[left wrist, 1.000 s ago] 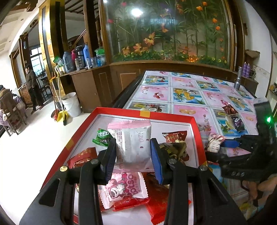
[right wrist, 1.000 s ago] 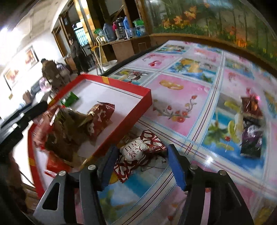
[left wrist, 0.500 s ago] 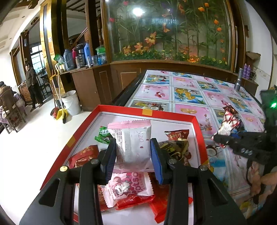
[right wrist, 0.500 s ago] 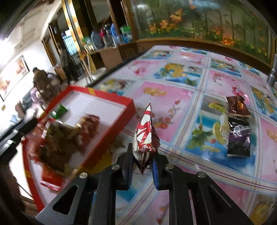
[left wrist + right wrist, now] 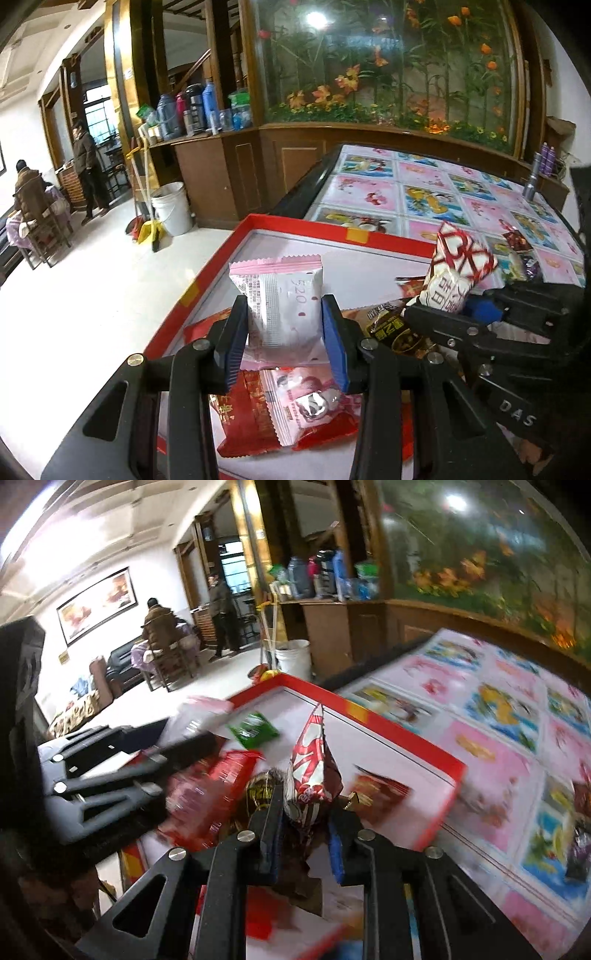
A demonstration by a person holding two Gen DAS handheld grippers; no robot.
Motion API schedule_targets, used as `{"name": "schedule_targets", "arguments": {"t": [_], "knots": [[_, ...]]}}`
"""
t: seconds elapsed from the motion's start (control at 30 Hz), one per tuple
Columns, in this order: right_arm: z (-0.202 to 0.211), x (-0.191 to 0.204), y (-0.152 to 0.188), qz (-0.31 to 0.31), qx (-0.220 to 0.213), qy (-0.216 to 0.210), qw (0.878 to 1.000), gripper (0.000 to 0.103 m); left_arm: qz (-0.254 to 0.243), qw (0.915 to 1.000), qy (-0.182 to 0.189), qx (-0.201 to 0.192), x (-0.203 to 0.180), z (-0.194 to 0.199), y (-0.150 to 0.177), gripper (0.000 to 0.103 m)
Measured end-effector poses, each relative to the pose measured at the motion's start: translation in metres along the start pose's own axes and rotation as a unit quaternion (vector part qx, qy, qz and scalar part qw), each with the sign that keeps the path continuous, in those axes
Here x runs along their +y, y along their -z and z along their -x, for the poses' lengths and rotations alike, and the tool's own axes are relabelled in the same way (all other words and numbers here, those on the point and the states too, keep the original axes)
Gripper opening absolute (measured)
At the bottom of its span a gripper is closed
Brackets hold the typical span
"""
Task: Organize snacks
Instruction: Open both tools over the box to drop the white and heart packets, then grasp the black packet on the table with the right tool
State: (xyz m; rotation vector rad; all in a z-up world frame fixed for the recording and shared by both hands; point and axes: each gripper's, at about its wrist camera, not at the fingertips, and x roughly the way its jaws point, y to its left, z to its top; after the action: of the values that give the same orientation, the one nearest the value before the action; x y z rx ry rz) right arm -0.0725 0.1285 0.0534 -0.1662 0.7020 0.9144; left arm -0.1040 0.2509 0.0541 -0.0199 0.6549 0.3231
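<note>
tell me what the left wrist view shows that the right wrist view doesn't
Only the left wrist view shows the left hand-held gripper from behind, shut on the pink packet, with a pink wrapper on red packets below it.

Only the right wrist view shows the green packet in the tray and the wall picture.

Both show the red tray, the right hand-held gripper shut on the red-and-white packet over the tray, and the white bucket.
</note>
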Motion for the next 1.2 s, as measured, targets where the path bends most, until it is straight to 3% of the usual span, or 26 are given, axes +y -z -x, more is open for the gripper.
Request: {"name": "schedule_targets", "arguments": {"t": [0.07, 0.13, 0.2, 0.27, 0.43, 0.63, 0.73, 0.9, 1.03, 1.2], "knots": [[0.002, 0.006, -0.005, 0.007, -0.002, -0.006, 1.0, 0.029, 0.002, 0.9999, -0.011, 0.001, 0.003, 0.0, 0.0, 0.041], [0.011, 0.004, -0.007, 0.006, -0.016, -0.012, 1.0, 0.05, 0.005, 0.9997, -0.024, 0.0, 0.004, 0.0, -0.001, 0.054], [0.022, -0.007, -0.008, -0.004, -0.034, -0.009, 0.999, 0.055, 0.008, 0.9993, -0.037, -0.008, 0.005, 0.002, -0.001, 0.07], [0.033, -0.027, -0.009, -0.023, -0.046, 0.002, 0.999, 0.057, 0.007, 0.999, -0.042, -0.013, 0.003, 0.004, -0.002, 0.075], [0.057, -0.093, -0.005, -0.082, -0.064, 0.069, 0.992, 0.062, -0.012, 0.9989, -0.043, -0.01, -0.01, 0.003, -0.004, 0.077], [0.095, -0.183, 0.02, -0.179, -0.097, 0.133, 0.97, 0.069, -0.03, 0.9984, -0.048, -0.009, -0.028, 0.006, -0.009, 0.077], [0.104, -0.217, 0.033, -0.221, -0.081, 0.168, 0.957, 0.072, -0.039, 0.9979, -0.05, -0.012, -0.038, 0.009, -0.012, 0.079], [0.089, -0.243, 0.048, -0.237, -0.004, 0.233, 0.943, 0.073, -0.056, 0.9971, -0.048, -0.019, -0.058, 0.014, -0.015, 0.083], [0.074, -0.25, 0.056, -0.252, 0.038, 0.236, 0.938, 0.072, -0.079, 0.9957, -0.044, -0.019, -0.075, 0.016, -0.016, 0.083], [0.061, -0.245, 0.058, -0.23, 0.061, 0.257, 0.937, 0.071, -0.093, 0.9947, -0.037, -0.02, -0.088, 0.019, -0.017, 0.083]]}}
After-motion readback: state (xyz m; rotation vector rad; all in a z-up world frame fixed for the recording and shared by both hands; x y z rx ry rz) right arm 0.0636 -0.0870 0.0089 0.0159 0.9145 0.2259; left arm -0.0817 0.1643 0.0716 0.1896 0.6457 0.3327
